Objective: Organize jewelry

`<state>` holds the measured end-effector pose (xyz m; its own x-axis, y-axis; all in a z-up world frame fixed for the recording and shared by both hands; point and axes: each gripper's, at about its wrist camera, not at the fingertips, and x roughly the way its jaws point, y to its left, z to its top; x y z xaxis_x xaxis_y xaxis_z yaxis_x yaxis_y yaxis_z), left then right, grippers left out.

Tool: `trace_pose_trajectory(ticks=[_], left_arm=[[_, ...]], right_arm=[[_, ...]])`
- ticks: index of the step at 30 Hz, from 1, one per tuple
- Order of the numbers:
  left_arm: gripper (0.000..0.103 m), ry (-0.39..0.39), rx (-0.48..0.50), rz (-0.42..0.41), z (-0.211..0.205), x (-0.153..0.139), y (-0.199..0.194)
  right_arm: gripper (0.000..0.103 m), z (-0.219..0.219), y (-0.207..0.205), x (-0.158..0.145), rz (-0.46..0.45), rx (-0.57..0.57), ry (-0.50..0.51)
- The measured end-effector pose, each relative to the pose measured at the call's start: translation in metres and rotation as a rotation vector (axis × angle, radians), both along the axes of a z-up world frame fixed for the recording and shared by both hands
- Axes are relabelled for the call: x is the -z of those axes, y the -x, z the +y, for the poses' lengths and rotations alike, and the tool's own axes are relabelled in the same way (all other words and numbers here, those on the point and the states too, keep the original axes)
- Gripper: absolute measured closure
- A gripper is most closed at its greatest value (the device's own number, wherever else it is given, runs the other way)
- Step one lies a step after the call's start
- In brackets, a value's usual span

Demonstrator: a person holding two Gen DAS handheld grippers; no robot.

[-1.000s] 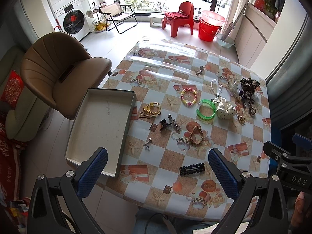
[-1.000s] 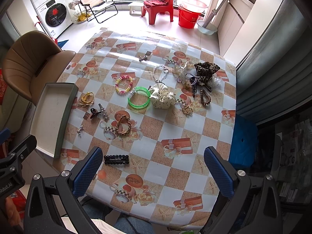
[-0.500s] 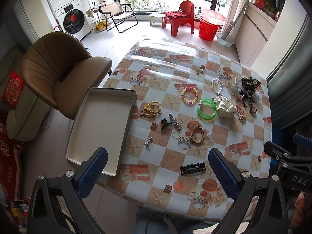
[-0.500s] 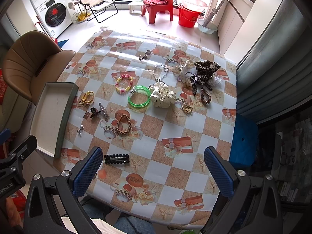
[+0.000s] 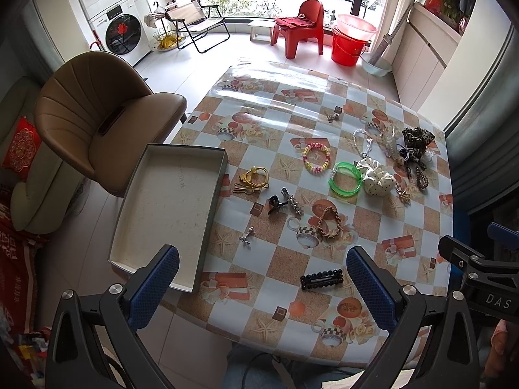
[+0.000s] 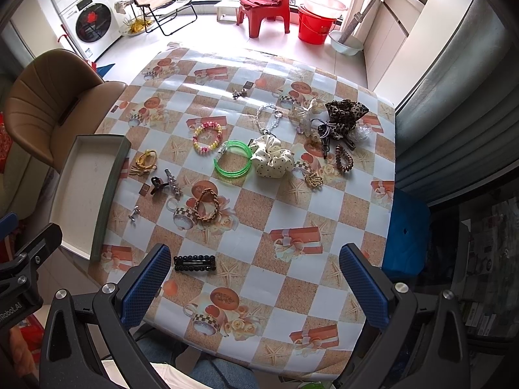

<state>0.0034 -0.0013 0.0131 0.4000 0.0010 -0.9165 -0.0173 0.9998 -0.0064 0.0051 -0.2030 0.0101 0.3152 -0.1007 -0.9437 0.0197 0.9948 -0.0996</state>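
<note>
Left wrist view: the left hand-held gripper [image 5: 262, 278] hangs above the near edge of the table [image 5: 324, 84] with its jaws spread wide and nothing between them. The open tray [image 5: 129, 214] lies forward and to the left, overhanging the table edge, with no jewelry visible in it. The black hair clip [image 5: 321, 279] lies flat on the cloth, just ahead of the jaw gap and nearer the right finger. Its long axis runs left to right, tilted slightly up at the right end, roughly across the line between the two fingers. The remaining pieces, among them the yellow bracelet [image 5: 254, 176], green bangle [image 5: 345, 180] and braided bracelet [image 5: 329, 222], lie farther forward, all outside the tray.

Right wrist view: the right hand-held gripper [image 6: 254, 280] is likewise wide open and empty. The clip [image 6: 194, 263] lies just beside its left finger, long axis almost level across the frame. The tray [image 6: 107, 194] is well to the left.

Assessment: sorting has not visibly begun. The clip is the nearest piece to both grippers. Because it lies along the finger-to-finger line, a grasp across its narrow width would likely call for a wrist rotation first.
</note>
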Motion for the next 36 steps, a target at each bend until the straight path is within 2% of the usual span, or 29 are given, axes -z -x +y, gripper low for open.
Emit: trace_pose_trajectory(ticks=[6, 10, 19, 24, 28, 30, 32, 33, 34, 36], left_arm=[[0.0, 0.015, -0.013, 0.034, 0.013, 0.009, 0.002], [0.0, 0.009, -0.039, 0.079, 0.023, 0.028, 0.007], [0.0, 0.043, 0.013, 0.185, 0.002, 0.079, -0.008], [0.0, 0.076, 0.057, 0.242, -0.027, 0.116, -0.03], [0.0, 0.083, 0.083, 0.257, -0.048, 0.145, -0.049], [0.008, 0.078, 0.089, 0.264, -0.057, 0.158, -0.057], [0.008, 0.074, 0.096, 0.277, -0.066, 0.174, -0.068], [0.01, 0.073, 0.097, 0.276, -0.07, 0.18, -0.072], [0.016, 0.072, 0.102, 0.274, -0.074, 0.186, -0.077], [0.018, 0.064, 0.114, 0.272, -0.08, 0.197, -0.085]], right_arm=[[0.0, -0.005, -0.001, 0.005, 0.018, 0.022, -0.022], [0.0, -0.009, 0.004, 0.014, 0.043, 0.045, -0.051], [0.0, -0.037, -0.006, 0.061, 0.097, 0.088, -0.084], [0.0, -0.062, -0.026, 0.089, 0.141, 0.154, -0.136], [0.0, -0.079, -0.047, 0.109, 0.134, 0.195, -0.166], [0.0, -0.084, -0.058, 0.119, 0.123, 0.2, -0.165], [0.0, -0.088, -0.072, 0.128, 0.118, 0.199, -0.173], [0.0, -0.089, -0.078, 0.133, 0.117, 0.199, -0.176], [0.0, -0.091, -0.085, 0.139, 0.116, 0.198, -0.181], [0.0, -0.093, -0.097, 0.147, 0.106, 0.189, -0.188]])
